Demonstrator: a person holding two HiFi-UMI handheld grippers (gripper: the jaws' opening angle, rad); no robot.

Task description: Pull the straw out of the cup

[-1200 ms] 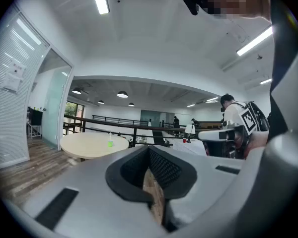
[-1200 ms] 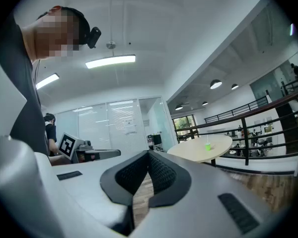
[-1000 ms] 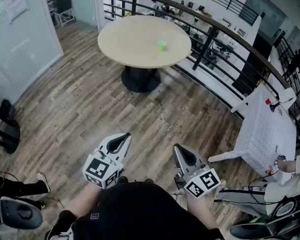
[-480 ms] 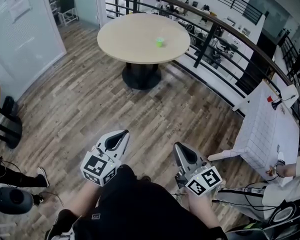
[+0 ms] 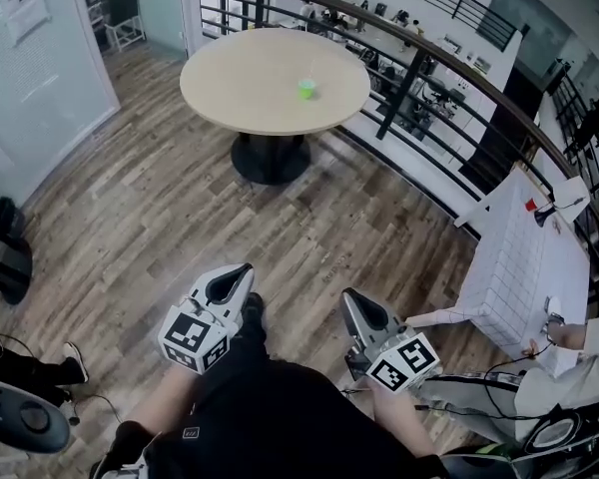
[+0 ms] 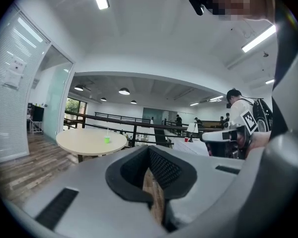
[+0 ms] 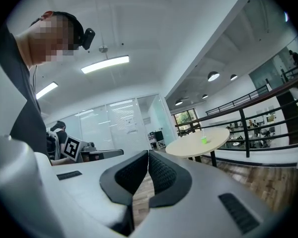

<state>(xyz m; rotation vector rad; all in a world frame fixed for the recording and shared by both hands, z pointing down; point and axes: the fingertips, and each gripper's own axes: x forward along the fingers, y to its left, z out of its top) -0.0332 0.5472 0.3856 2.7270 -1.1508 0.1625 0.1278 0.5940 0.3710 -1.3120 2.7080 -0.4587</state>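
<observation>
A small green cup point(image 5: 306, 90) with a thin straw stands on the round beige table point(image 5: 250, 88) far ahead, right of the table's middle. The left gripper view shows the cup point(image 6: 107, 140) and its straw point(image 6: 108, 132) small in the distance. In the right gripper view the cup point(image 7: 204, 140) is just as small. My left gripper point(image 5: 236, 273) and right gripper point(image 5: 353, 298) are held side by side close to the body, over the wooden floor and far short of the table. Both point toward the table. The pads of each meet at the tips, with nothing between them point(image 6: 149, 150) point(image 7: 148, 155).
A black railing point(image 5: 429, 63) curves behind and to the right of the table. A white gridded board point(image 5: 524, 267) with a red cup point(image 5: 535, 206) stands at the right, with a person's hand point(image 5: 564, 335) beside it. Glass walls point(image 5: 40, 58) close off the left. A black pedestal point(image 5: 270, 158) carries the table.
The person has walked forward with both grippers. A shoe now shows beside the left gripper. The table has slid slightly left in the head view. Both grippers stay shut.
</observation>
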